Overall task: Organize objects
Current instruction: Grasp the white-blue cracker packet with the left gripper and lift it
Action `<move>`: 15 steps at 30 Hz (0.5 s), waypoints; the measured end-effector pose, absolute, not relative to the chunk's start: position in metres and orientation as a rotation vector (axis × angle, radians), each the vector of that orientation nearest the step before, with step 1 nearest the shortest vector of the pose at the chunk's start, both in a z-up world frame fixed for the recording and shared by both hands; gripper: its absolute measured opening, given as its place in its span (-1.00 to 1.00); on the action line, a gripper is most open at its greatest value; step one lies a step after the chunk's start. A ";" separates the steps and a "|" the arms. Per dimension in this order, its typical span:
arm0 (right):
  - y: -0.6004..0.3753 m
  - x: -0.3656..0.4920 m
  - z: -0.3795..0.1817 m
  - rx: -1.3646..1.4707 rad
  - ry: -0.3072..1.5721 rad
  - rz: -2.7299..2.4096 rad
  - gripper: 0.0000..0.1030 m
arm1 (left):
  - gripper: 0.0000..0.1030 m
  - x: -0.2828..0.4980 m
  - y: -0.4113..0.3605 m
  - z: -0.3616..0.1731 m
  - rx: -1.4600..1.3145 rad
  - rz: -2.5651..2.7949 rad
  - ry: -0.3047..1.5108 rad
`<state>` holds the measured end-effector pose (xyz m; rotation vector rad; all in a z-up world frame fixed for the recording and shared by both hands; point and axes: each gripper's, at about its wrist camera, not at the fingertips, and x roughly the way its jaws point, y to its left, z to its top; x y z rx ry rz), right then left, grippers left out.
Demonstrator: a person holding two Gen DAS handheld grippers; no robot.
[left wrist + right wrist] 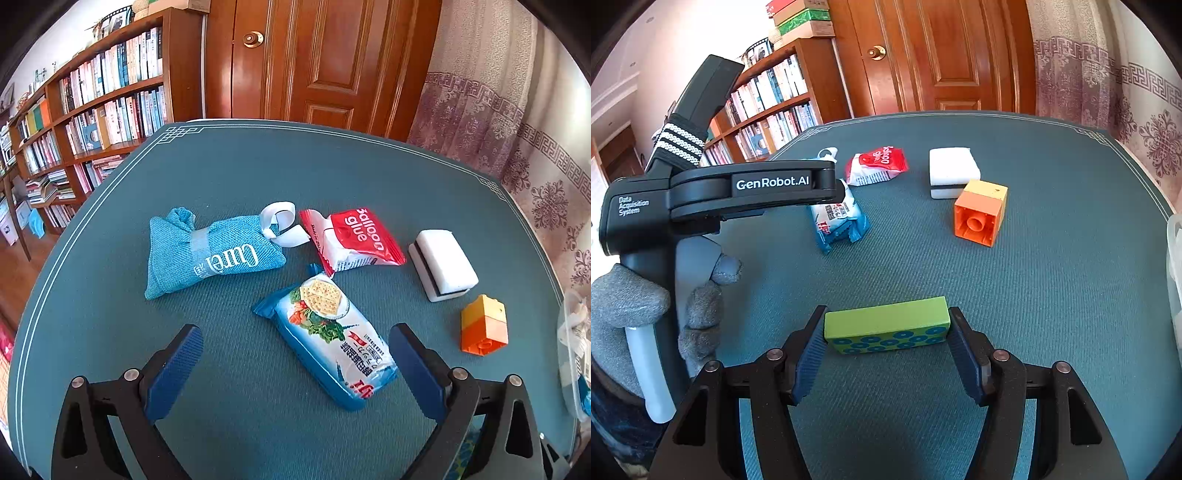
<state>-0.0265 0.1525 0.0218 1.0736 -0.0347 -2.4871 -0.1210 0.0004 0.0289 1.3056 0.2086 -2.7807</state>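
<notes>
My right gripper clamps the green block by its ends, low over the surface. My left gripper hangs wide open and empty around the cracker pack. Little looks sorted: pouch, glue packet, sponge and orange brick lie scattered.

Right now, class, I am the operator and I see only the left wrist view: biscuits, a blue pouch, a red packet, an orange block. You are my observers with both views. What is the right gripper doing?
Observer: The right gripper has a green block with blue circles between its fingers, with the pads against its two short ends.
Operator: Where is that block relative to the orange one?
Observer: It is nearer the right camera than the orange block, and well apart from it.
Operator: What holds the left gripper?
Observer: A grey-gloved hand wraps the handle of the left gripper.
</notes>
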 end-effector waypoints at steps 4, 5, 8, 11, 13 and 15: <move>0.154 -0.028 0.022 1.076 -0.052 -2.485 0.24 | 0.99 -0.130 0.005 0.023 1.320 -2.759 0.222; 0.154 -0.028 0.022 1.077 -0.053 -2.483 0.24 | 0.99 -0.131 0.007 0.021 1.322 -2.756 0.218; 0.156 -0.030 0.020 1.085 -0.068 -2.479 0.24 | 0.99 -0.136 0.011 0.016 1.327 -2.747 0.196; 0.156 -0.030 0.020 1.086 -0.076 -2.479 0.24 | 0.94 -0.138 0.011 0.011 1.323 -2.738 0.184; 0.156 -0.030 0.019 1.087 -0.074 -2.480 0.24 | 0.77 -0.138 0.010 0.010 1.322 -2.740 0.169; 0.155 -0.031 0.019 1.088 -0.072 -2.482 0.24 | 0.59 -0.136 0.009 0.011 1.306 -2.751 0.156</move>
